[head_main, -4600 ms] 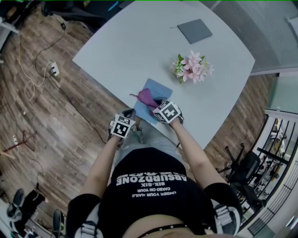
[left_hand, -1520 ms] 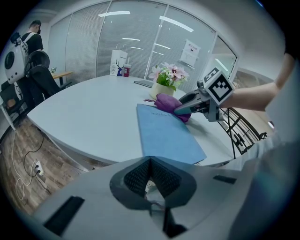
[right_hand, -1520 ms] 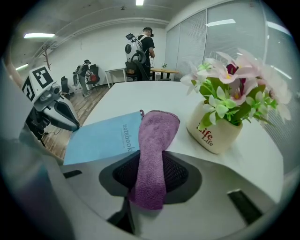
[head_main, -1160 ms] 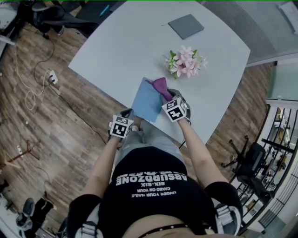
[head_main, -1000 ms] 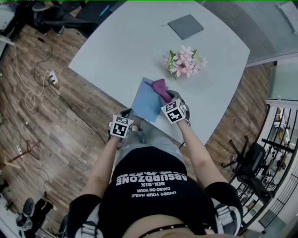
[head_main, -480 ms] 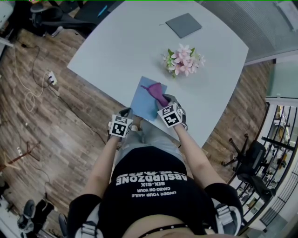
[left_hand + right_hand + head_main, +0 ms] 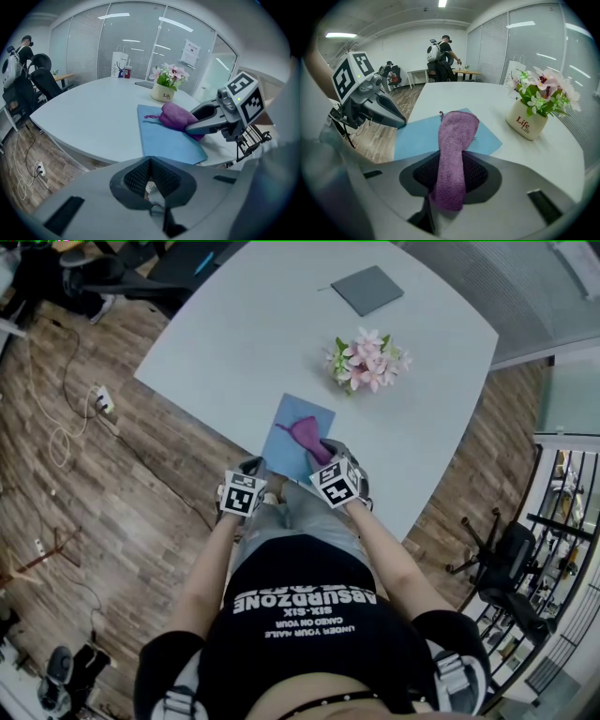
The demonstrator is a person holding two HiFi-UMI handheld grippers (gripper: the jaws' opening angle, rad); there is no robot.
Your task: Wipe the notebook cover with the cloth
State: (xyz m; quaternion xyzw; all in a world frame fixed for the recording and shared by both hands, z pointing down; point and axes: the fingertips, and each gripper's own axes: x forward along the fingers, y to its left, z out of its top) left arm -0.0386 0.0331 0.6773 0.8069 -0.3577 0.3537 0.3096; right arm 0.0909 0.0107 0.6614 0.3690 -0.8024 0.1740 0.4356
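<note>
Right gripper (image 7: 450, 174) has its jaws clamped on the purple cloth (image 7: 453, 140), and the free end drapes forward onto the blue notebook (image 7: 417, 137). Left gripper (image 7: 150, 177) has its jaws together on nothing and sits just off the notebook's near corner at the desk (image 7: 281, 324) edge. The notebook lies flat near that edge. I'd say the wipe is underway, with cloth on the cover, but no telling how much of the cover is done. The near strip probably still needs a pass.

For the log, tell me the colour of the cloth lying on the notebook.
Purple. The cloth shows best in the right gripper view.
</note>
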